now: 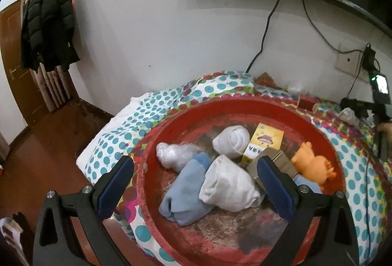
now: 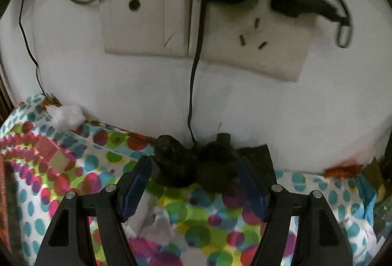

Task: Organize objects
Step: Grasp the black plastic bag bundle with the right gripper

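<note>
Left gripper (image 1: 196, 180): I held it above the near rim of the red basin (image 1: 171, 124), fingers spread wide and empty, so that it stayed clear of the contents.
Red basin: it sat on the dotted cloth (image 1: 117, 133) covering the bench, serving as the collecting place.
Basin contents: a white rolled sock (image 1: 231, 141), a second white bundle (image 1: 229, 186), a pale blue cloth (image 1: 186, 190), a clear plastic wad (image 1: 174, 154), a yellow box (image 1: 263, 142), a brown carton (image 1: 284, 164) and an orange toy (image 1: 312, 163) lay heaped together, touching one another.
Right gripper (image 2: 193, 182): I had it pointed at the wall socket (image 2: 254, 45), low over the cloth, its fingers parted on either side of a dark tangled clump (image 2: 193, 165).
Dark clump: it rested on the cloth against the wall, with a black cord (image 2: 194, 75) running up from it; blur hid what it was.
Grip on clump: the fingers looked released, not yet pressing it.
Judgement: I took the clump to be the next thing bound for the basin.
Risk: the attached cord might have dragged.
</note>
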Tool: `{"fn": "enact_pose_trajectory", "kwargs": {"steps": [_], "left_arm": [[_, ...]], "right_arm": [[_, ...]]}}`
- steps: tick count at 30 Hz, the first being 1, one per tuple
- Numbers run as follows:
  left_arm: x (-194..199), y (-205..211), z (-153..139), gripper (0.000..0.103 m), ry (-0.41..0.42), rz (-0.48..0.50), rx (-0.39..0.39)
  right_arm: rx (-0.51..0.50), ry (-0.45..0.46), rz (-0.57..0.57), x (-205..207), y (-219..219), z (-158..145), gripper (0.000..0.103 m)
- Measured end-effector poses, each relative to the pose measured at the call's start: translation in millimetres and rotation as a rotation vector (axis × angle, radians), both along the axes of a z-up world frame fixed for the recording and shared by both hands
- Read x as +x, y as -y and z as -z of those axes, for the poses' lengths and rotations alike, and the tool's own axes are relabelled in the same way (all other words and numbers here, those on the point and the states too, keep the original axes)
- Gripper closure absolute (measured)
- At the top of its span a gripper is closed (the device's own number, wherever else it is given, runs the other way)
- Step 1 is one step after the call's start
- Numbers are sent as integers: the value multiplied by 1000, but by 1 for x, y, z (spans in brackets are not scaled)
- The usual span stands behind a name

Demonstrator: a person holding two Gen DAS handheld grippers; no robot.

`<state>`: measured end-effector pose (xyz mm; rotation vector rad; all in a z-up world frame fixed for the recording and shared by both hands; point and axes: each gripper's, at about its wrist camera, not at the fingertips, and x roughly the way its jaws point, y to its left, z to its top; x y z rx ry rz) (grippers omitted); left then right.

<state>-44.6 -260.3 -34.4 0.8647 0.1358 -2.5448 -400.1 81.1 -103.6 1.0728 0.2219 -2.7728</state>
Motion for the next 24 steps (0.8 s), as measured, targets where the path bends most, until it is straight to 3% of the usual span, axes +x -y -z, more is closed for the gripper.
{"fn": "enact_pose_trajectory", "kwargs": {"steps": [3,8,13,16,18,24], "left_arm": [[-5,-2,-6,1,-7,6,0],[-25,-18,-14,1,16,38,-63],[-44,-48,-25,0,13,137,-89],[-63,-70,-30,0,17,204,-88],[-77,-86,-32,0,24,242,-70],[-124,-149,-26,0,33,397,-48]], "right_arm": [[27,25,-10,-13,3,11,29],[100,58,-42,-18,11,22,29],[63,105,-46,-26,6,26,30],[36,117,-59,-24,3,27,39],[-3,128,-62,-19,-2,26,55],[-54,142,-54,11,-30,26,66]]}}
